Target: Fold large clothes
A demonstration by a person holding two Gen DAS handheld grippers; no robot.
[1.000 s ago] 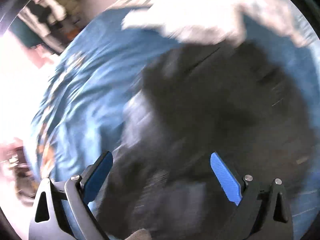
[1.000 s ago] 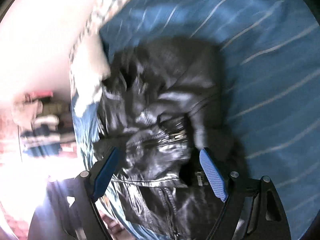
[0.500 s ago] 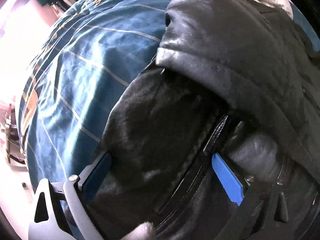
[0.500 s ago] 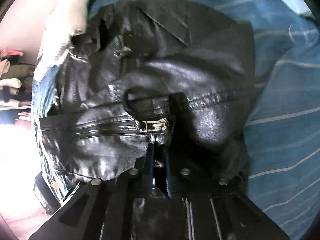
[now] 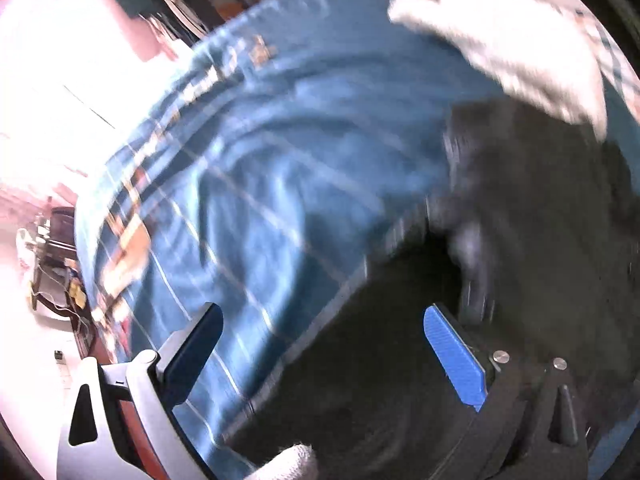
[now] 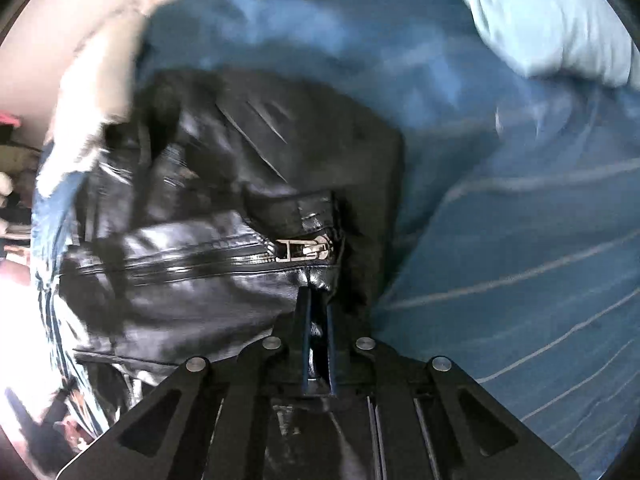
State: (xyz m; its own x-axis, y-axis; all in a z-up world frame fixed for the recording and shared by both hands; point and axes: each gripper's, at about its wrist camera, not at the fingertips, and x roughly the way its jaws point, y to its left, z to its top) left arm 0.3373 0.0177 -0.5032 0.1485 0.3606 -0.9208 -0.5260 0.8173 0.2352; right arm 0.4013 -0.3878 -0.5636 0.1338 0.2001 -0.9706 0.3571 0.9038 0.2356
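A black leather jacket (image 6: 224, 216) lies crumpled on a blue striped bedspread (image 6: 520, 280). My right gripper (image 6: 316, 304) is shut on a fold of the jacket just below its metal zipper pull (image 6: 304, 250). In the left wrist view the jacket (image 5: 520, 240) is blurred at the right and lower middle. My left gripper (image 5: 324, 344) is open above the jacket's edge, with its blue right pad (image 5: 456, 360) over the leather and its dark left finger (image 5: 192, 344) over the bedspread (image 5: 280, 160).
A white fluffy cloth (image 5: 508, 48) lies beyond the jacket at the bed's far side; it also shows in the right wrist view (image 6: 92, 92). A pale blue pillow (image 6: 552, 16) sits at the upper right. Shelves and clutter (image 5: 52, 256) stand past the bed's left edge.
My left gripper has pulled back from close over the jacket and swung left, still open. My right gripper shut on the jacket by the zipper half a second ago and stays shut, shifting slightly.
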